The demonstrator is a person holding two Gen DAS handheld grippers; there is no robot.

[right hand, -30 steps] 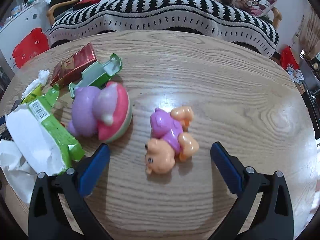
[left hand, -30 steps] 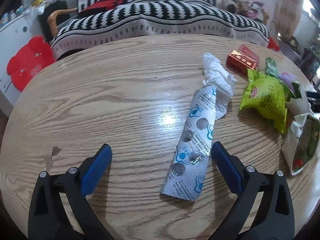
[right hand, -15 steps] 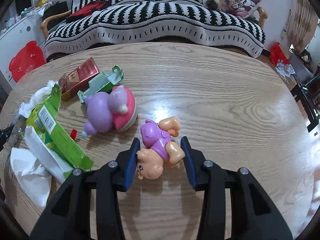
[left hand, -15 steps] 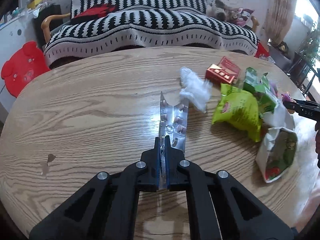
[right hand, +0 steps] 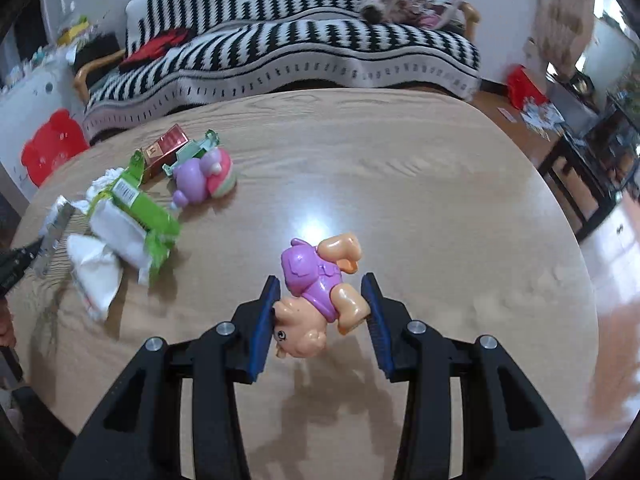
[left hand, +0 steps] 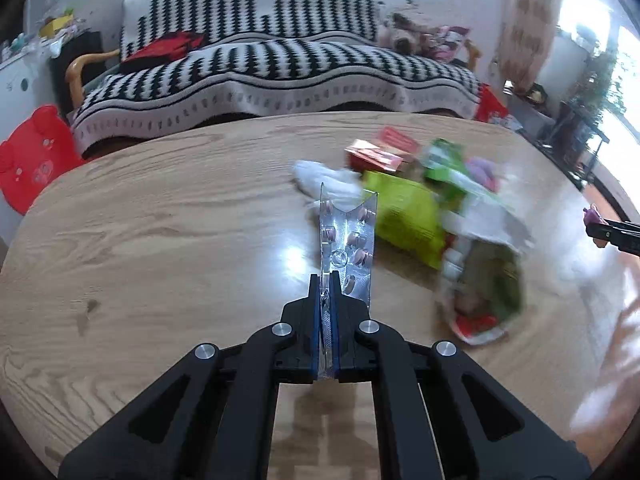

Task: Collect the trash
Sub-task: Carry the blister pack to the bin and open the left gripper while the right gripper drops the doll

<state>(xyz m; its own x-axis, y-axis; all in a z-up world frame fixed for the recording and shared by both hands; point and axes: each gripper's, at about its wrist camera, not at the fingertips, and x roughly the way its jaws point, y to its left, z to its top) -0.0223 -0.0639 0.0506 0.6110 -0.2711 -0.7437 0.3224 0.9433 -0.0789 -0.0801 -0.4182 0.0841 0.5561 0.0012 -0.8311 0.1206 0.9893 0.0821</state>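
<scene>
Behind the wooden counter (left hand: 160, 240) stands a striped sofa (left hand: 280, 72). Left gripper (left hand: 329, 280) fingers pinch shut on a pill blister pack (left hand: 348, 236), edge-on, long axis pointing away (clear of the counter). Right gripper (right hand: 322, 300) fingers clamp a pink-and-purple toy figure (right hand: 320, 292), head nearest the camera.

The right gripper (right hand: 323, 312) clamps a peach-and-purple toy figure (right hand: 320, 296) between its blue pads, above the wooden table (right hand: 440, 208). Off to the left lies a cluster — green snack bag (right hand: 140, 208), crumpled tissue (right hand: 94, 276), red box (right hand: 166, 146), purple toy (right hand: 204, 172).
</scene>
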